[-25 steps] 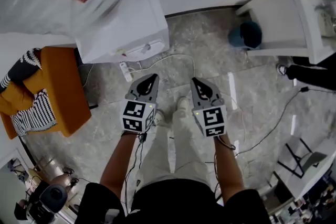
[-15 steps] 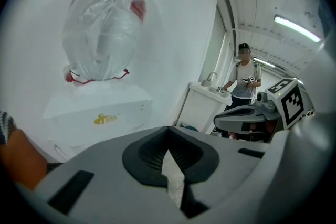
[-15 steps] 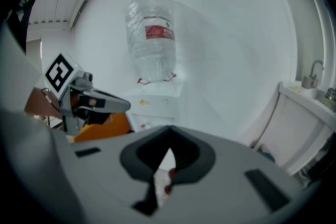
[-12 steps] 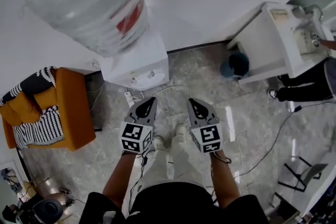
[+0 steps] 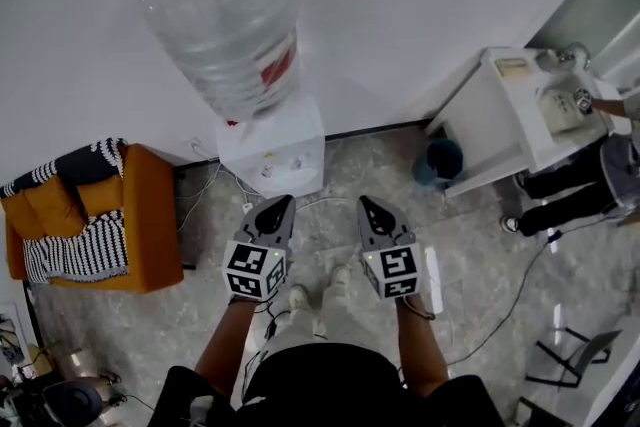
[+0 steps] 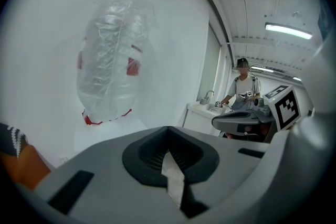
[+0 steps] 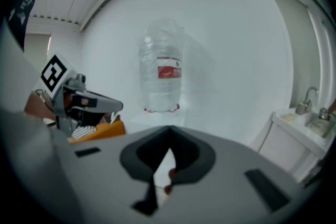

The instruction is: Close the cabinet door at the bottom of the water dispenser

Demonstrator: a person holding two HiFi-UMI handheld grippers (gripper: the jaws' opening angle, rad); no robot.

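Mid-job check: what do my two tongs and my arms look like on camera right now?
The left tongs and right tongs are grey tapered shells with black insets. Each ends in a cube of black-and-white square markers. A dark cable loops off by the right wrist. The person wears a black short-sleeved top and light trousers.

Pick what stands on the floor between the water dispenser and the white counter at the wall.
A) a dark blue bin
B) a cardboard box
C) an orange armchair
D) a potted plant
A: in the head view a dark blue bin stands on the floor between the water dispenser and the white counter, while the orange armchair is on the dispenser's other side.
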